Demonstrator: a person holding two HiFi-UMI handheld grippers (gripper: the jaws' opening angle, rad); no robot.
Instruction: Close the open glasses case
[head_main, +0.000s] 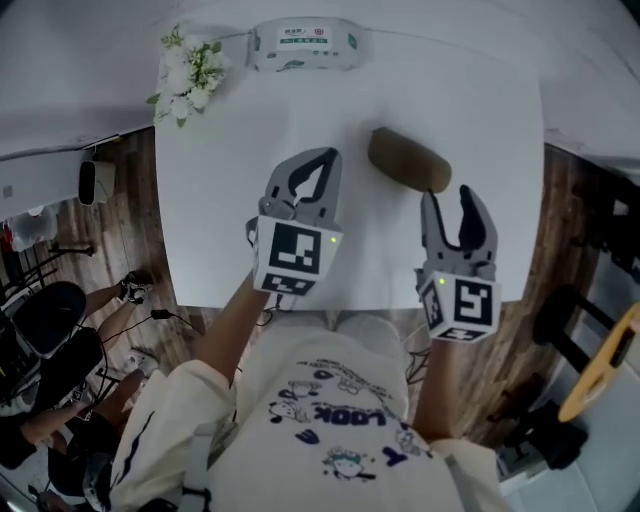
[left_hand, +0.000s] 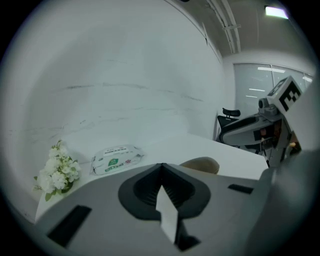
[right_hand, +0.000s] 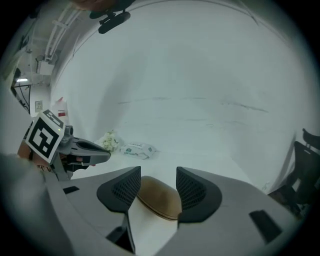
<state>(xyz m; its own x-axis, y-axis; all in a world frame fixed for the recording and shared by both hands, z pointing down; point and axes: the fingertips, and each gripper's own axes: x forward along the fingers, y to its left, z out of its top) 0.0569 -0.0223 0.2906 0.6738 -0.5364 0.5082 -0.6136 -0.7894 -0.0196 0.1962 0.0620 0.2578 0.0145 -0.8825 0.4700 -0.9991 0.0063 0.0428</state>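
A brown oblong glasses case lies on the white table, right of centre. In the right gripper view the case sits just beyond the tips, and a thin seam runs along its near edge. My right gripper hovers just in front of the case, open with nothing between its pads. My left gripper is shut and empty, left of the case and apart from it. From the left gripper view only the case's top shows past the closed jaws.
A pack of wet wipes lies at the table's far edge, with a small bunch of white flowers at the far left corner. The table's near edge runs just under both grippers. Chairs and cables stand on the wooden floor around.
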